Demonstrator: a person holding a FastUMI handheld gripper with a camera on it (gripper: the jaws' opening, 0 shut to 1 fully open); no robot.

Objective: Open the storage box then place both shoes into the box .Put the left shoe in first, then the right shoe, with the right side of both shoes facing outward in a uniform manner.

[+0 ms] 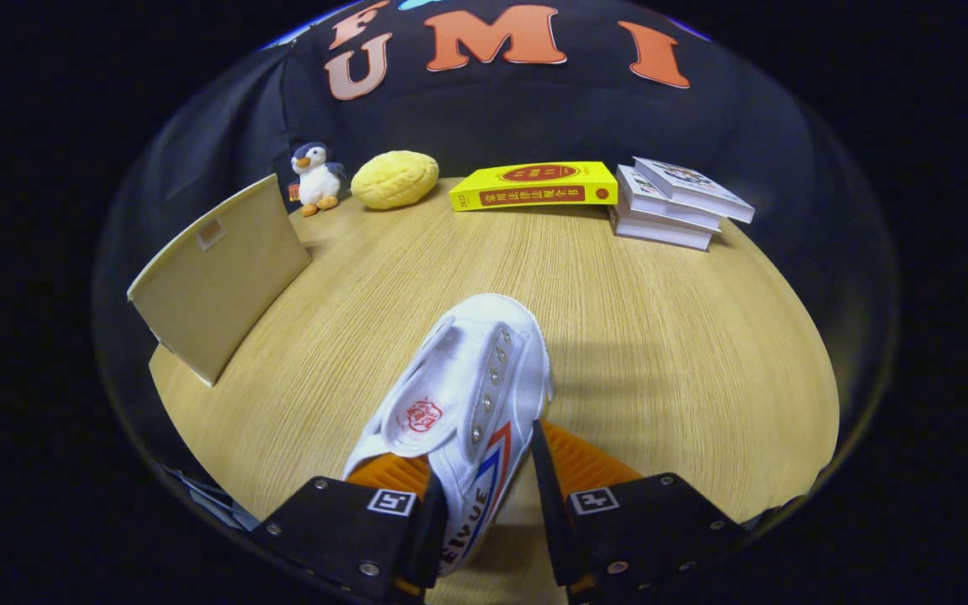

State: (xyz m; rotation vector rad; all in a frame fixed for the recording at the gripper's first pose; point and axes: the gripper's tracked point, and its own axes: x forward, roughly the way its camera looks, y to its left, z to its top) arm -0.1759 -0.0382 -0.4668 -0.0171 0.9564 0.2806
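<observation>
A white canvas shoe point(459, 395) sits low in the middle of the picture between the gripper point(484, 496) fingers. The left finger touches its side; the right finger stands apart, so the jaws look open. At upper left stands a beige lid panel point(219, 273) on the wooden table point(660, 353).

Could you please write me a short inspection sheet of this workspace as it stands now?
Surface: wooden table.
Job's things: white shoe between the fingers; beige panel standing tilted beyond, to one side.
Clutter: toy penguin, yellow bun-shaped toy, yellow book, stack of white books along the far edge.
Grippers: gripper has one finger touching the shoe; a gap shows at the other.
Cables: nothing seen.
Surroundings: dark cloth wall.
</observation>
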